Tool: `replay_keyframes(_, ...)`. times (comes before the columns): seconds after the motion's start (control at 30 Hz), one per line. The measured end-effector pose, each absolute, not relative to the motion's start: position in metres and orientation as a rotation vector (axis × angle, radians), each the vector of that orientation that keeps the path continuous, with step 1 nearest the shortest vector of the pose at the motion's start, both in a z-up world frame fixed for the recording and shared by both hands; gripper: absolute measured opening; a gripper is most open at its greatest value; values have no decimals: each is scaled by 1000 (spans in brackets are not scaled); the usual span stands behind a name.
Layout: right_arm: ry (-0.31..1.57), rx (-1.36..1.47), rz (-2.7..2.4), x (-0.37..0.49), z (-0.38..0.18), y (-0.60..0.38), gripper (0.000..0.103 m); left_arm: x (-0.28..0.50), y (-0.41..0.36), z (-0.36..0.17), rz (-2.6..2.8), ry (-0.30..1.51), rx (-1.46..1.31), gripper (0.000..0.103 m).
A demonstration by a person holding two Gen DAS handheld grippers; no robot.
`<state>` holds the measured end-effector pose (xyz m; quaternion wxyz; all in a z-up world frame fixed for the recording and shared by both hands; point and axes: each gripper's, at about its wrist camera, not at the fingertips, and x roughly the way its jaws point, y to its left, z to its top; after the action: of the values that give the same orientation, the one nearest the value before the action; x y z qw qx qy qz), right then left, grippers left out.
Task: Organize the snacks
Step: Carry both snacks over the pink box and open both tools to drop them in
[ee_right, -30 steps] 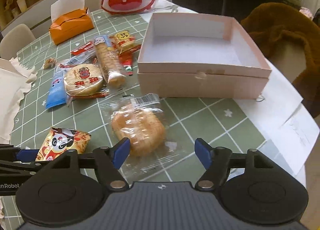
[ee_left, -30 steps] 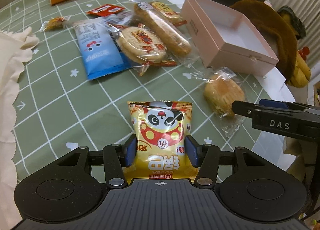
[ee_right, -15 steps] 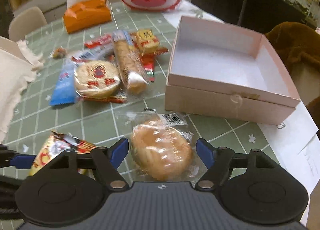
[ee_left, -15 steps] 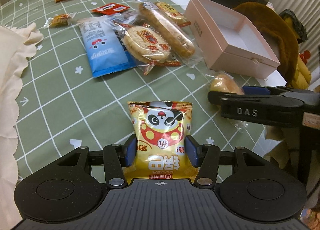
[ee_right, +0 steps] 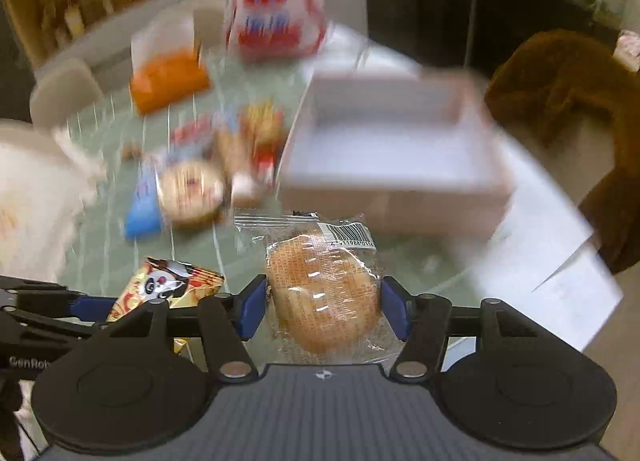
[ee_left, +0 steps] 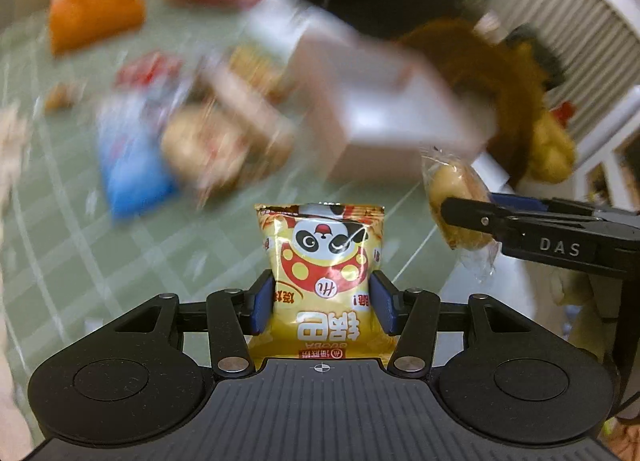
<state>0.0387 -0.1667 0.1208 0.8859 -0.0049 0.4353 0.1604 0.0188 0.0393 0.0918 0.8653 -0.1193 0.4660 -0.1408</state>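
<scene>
Snacks mostly lie loose on the bench [ee_right: 192,261] beside an empty-looking box [ee_right: 392,149], while the left gripper [ee_left: 322,301] pinches a panda packet [ee_left: 320,261] and the right gripper [ee_right: 324,307] pinches a wrapped bun [ee_right: 320,293], both lifted, neither yet boxed.

Blurred green tablecloth with white grid lines [ee_left: 72,261] underneath. Orange tissue pack [ee_right: 170,81] at far side, near red-and-white rabbit-faced bag [ee_right: 276,9]. Brown furry coat [ee_right: 560,77] draped at right. White paper sheets [ee_right: 560,261] beside it.
</scene>
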Motion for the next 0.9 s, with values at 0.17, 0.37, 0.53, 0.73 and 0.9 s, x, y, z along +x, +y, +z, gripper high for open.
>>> replay_keyframes(0.17,693,74,271,67,228,-201,61,61,24,201,-341,706,-161,57)
replay_keyframes(0.37,651,60,192,129,269,-202,61,138,-9,204,-385,700,-135,57)
replay_keyframes(0.53,756,64,143,168,229,-200,61,171,-20,155,-406,789,-153,57)
replay_keyframes(0.73,857,91,100,205,185,-195,62,203,-29,99,-418,901,-116,55)
replay_keyframes(0.9,880,98,77,214,169,-193,70,204,12,89,-460,888,-361,55)
